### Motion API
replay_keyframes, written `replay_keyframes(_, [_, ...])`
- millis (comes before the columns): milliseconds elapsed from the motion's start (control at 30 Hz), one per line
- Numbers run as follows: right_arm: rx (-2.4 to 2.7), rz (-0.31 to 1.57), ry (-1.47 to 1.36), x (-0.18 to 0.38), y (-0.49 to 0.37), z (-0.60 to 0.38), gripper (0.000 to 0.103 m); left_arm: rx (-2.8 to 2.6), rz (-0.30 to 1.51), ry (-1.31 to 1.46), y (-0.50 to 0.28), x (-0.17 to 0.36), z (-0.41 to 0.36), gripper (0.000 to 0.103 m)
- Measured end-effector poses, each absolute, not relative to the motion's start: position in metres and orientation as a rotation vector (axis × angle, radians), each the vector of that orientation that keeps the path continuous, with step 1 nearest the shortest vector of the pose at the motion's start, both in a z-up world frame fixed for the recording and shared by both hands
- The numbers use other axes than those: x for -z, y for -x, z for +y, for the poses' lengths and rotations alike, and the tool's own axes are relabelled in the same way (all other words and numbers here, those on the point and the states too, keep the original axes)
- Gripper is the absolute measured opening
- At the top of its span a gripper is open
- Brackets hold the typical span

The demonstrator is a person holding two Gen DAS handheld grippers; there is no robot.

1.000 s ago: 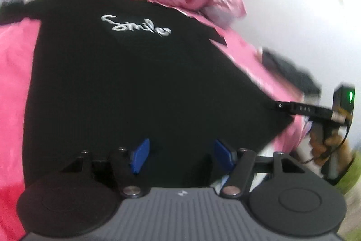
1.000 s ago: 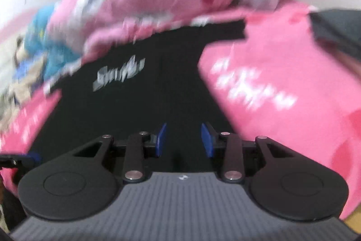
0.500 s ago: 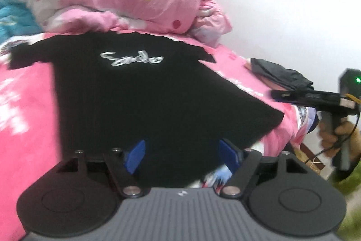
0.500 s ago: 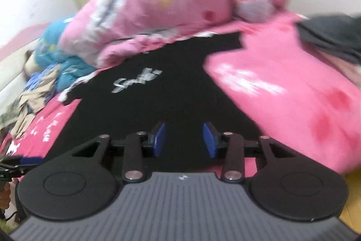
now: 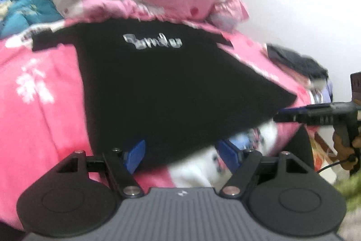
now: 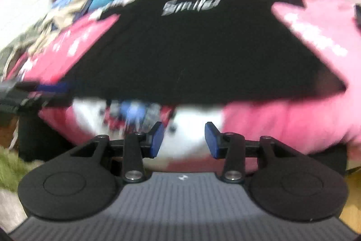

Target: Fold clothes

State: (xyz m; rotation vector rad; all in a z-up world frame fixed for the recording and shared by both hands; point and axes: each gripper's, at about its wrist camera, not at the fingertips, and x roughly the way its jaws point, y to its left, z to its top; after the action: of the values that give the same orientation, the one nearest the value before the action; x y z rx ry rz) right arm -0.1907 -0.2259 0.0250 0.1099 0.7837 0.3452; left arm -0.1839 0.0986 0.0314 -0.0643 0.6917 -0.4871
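Fingers (image 6: 155, 139) apart, black T-shirt (image 5: 171, 87) flat on pink bedspread (image 5: 40, 105), white wall (image 5: 293, 3) behind

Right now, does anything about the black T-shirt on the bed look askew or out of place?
Nothing stands out. The black T-shirt lies spread flat on the pink bedcover, print up, sleeves out. Its hem reaches the near edge of the bed.

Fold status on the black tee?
Done: black printed T-shirt lies spread flat, sleeves out, on the pink bedspread. In hand: nothing; left gripper and right gripper have just been opening, empty, near the hem. Left: every fold.
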Motion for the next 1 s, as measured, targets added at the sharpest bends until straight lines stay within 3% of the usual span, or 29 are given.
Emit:
replay_keyframes(133, [-0.344,0.683,-0.236,-0.043,0.142,-0.23,0.042,0.421,0.733,0.122,0.141,-0.018,0.097,0.074])
replay_keyframes(267, [-0.346,0.714,-0.219,-0.032,0.1,-0.206,0.042,0.386,0.764,0.127,0.144,-0.001,0.109,0.069])
replay_keyframes(400, [-0.409,0.82,-0.17,-0.001,0.127,-0.191,0.042,0.379,0.748,0.144,0.167,-0.014,0.134,0.071])
replay_keyframes(533, [-0.465,0.815,-0.131,-0.011,0.155,-0.188,0.046,0.38,0.68,0.07,0.149,-0.037,0.147,0.075])
replay_keyframes(733, [-0.404,0.738,-0.183,-0.038,0.102,-0.194,0.046,0.328,0.583,0.032,0.018,-0.053,0.17,0.077])
replay_keyframes(1000, [-0.408,0.783,-0.219,-0.021,0.05,-0.177,0.046,0.141,0.634,0.122,-0.17,-0.013,0.204,0.076])
